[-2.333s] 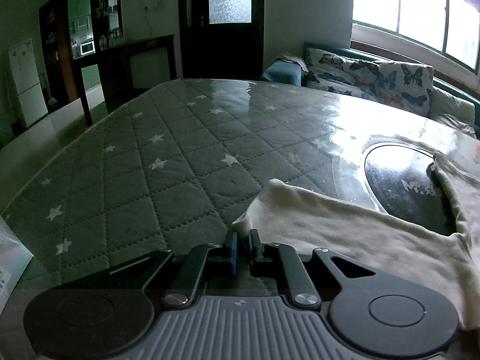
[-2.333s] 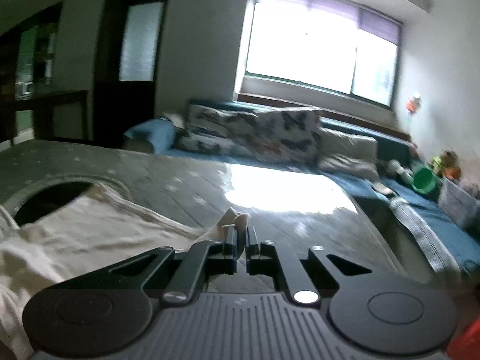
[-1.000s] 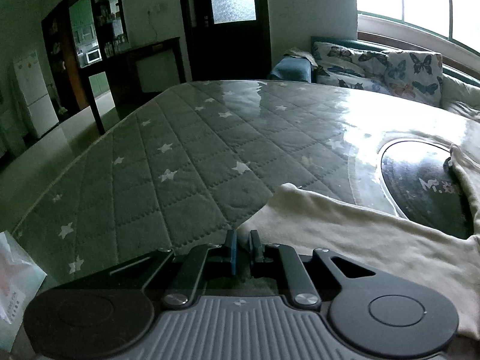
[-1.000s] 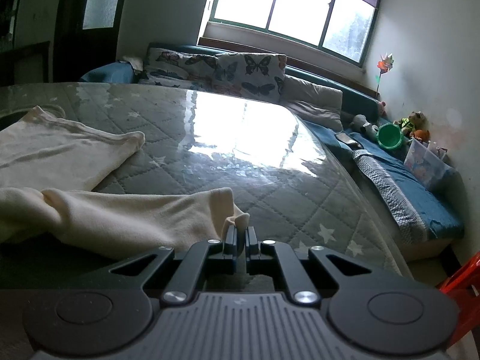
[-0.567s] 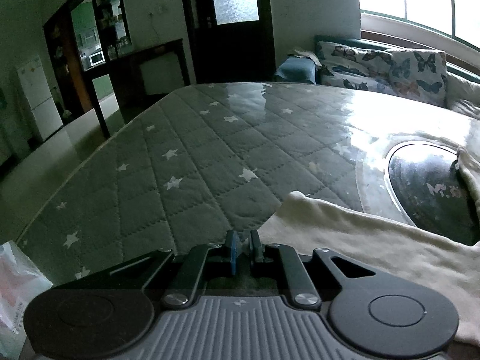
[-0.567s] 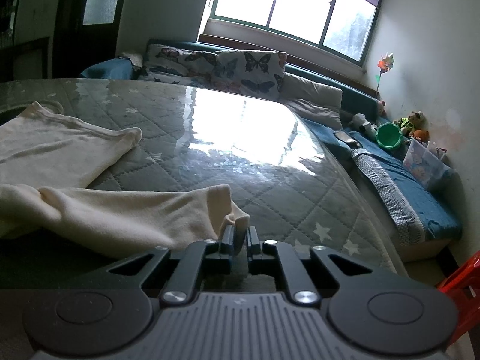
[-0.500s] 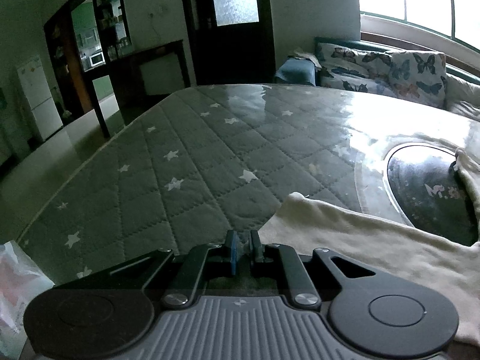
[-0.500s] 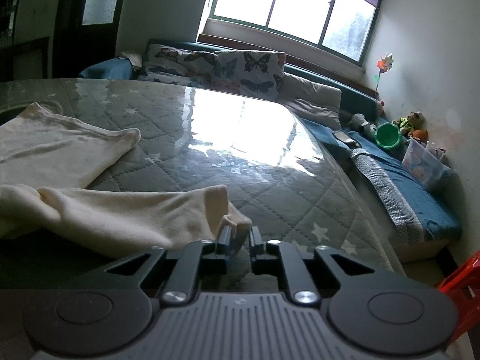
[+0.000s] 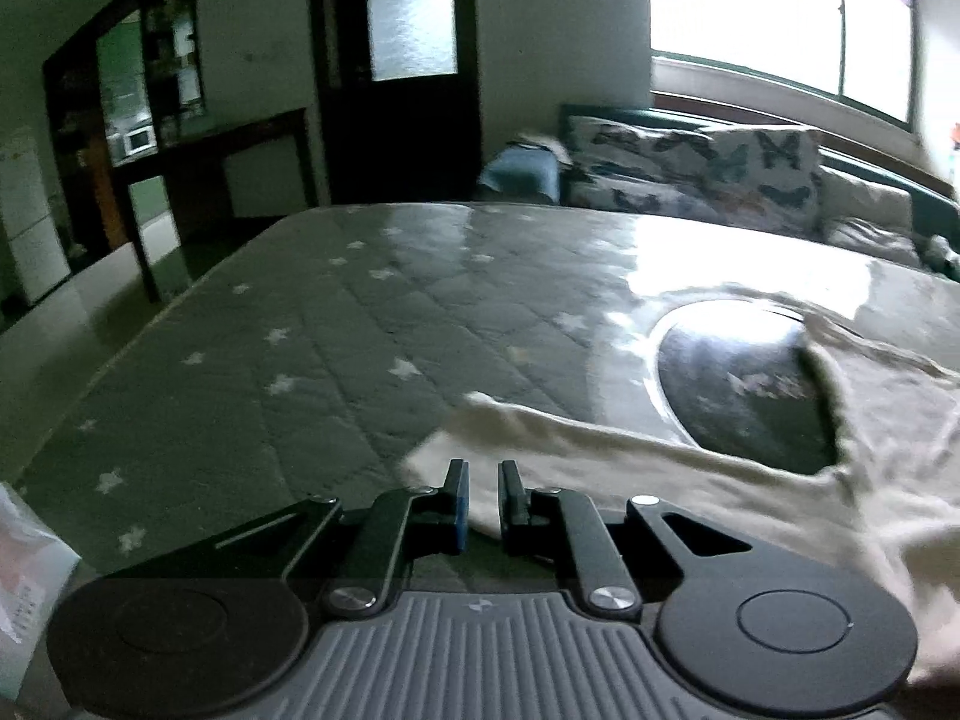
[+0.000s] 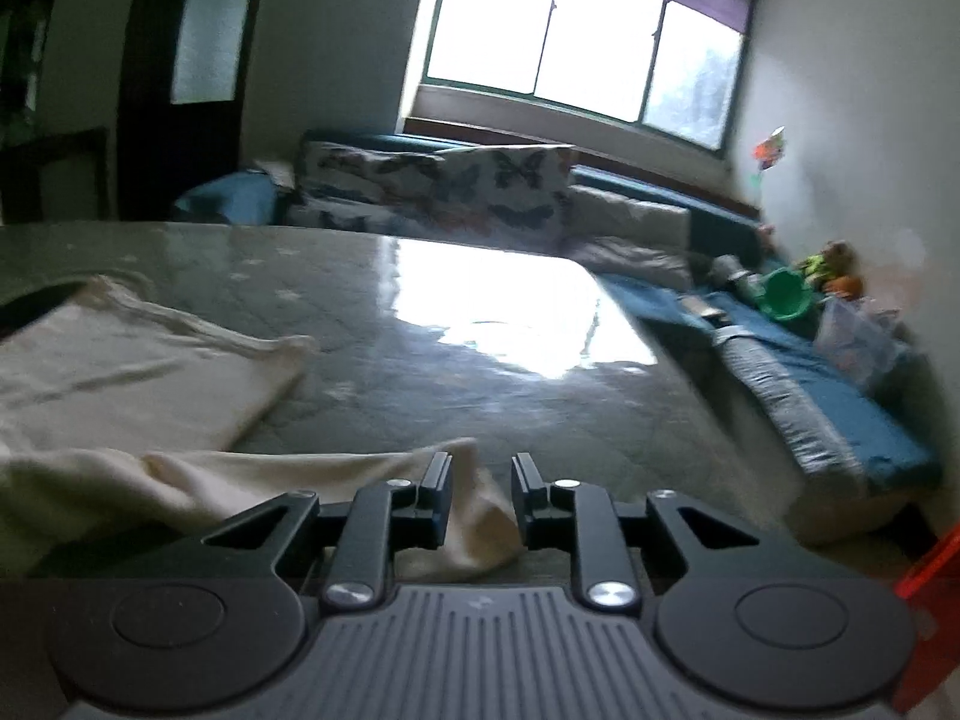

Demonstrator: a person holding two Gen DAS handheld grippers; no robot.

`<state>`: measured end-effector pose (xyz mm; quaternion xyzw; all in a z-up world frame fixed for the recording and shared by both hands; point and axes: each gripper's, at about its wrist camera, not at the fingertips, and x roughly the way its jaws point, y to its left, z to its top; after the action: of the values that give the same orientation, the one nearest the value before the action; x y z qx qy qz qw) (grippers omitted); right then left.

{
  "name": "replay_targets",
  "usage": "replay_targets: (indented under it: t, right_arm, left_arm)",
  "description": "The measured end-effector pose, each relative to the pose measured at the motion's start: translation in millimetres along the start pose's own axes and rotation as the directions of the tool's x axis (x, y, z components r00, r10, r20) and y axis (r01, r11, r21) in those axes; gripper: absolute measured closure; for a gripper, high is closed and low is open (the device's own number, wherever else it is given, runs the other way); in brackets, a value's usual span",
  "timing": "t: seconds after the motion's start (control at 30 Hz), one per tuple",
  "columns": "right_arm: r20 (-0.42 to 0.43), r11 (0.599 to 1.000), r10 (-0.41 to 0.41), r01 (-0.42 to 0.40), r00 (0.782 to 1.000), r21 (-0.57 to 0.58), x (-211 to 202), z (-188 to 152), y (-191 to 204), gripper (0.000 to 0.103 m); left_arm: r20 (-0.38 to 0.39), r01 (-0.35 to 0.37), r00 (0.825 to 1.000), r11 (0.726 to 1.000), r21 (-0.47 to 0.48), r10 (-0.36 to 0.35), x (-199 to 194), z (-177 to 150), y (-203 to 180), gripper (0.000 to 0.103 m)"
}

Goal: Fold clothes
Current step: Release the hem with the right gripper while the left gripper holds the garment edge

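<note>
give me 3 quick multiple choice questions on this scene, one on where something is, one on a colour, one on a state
1. Where does the cream garment lie?
A. on the star-quilted mattress
B. on the floor
C. on the sofa

2. What colour is the small bucket by the far wall?
A. red
B. green
C. white

3. How do the right gripper jaws stand?
A. clamped tight on cloth
B. apart, cloth between them
C. apart, nothing between them

Answers: 1 A, it is spread on the mattress. 2 B, plainly green. 3 B, a gap shows at each pad.
</note>
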<state>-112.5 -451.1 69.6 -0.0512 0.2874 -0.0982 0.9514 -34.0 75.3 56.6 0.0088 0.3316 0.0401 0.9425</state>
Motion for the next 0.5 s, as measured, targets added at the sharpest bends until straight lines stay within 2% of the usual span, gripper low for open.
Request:
replay_targets:
  t: [0.2,0.5]
  right_arm:
    - [-0.034,0.999,0.047,-0.047,0.998,-0.017,10,-6,10,0.082]
    - [-0.086,0.999,0.041,-0.042,0.995,-0.010,18,-21,10,0.081]
  left_arm:
    - [-0.043,0.008,0.999,1.000,0.018,-0.007,11,-8,-7,0.092]
    - [-0.066,-0.005,0.998,1.000,0.016,0.006,27,-12,-2,0.091]
